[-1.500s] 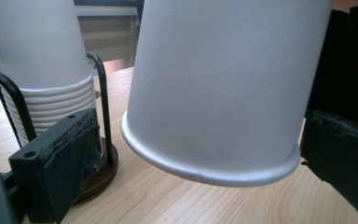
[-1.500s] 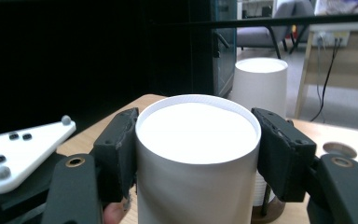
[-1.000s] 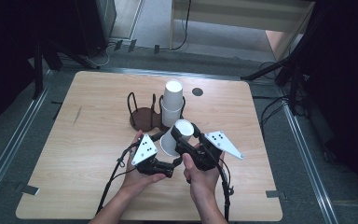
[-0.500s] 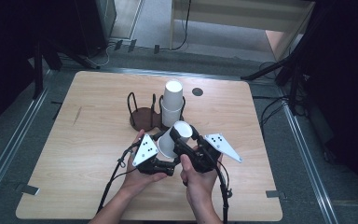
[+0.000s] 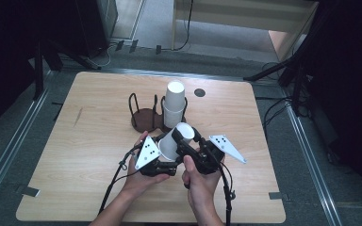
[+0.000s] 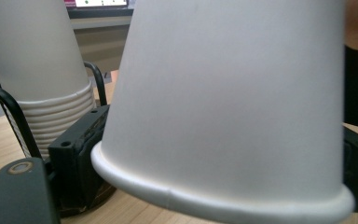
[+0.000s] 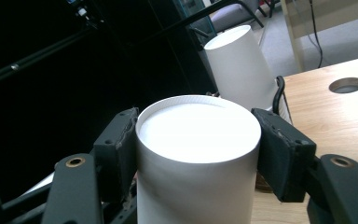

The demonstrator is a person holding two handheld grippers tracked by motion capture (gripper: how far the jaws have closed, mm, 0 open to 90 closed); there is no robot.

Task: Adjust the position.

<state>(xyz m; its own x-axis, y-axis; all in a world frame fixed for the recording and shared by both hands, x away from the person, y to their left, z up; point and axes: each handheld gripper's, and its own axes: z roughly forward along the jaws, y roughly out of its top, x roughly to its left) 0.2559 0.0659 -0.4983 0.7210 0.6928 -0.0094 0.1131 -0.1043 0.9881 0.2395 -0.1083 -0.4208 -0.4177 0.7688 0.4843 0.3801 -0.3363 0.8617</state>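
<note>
Paper cup (image 5: 175, 139) is lying tilted between both tools above the desk (image 5: 75, 141) in the high view, hands hiding its rim. Left gripper view: cup is blocking the left tool (image 6: 214, 154), whose pads are flanking the rim. Right gripper view: right tool (image 7: 196, 154) is clamping the cup's base.

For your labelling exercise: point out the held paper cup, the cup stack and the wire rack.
held paper cup (image 7: 196, 140), right gripper view, closed base
cup stack (image 5: 174, 101), high view, side wall
wire rack (image 5: 133, 101), high view, left loop
</note>
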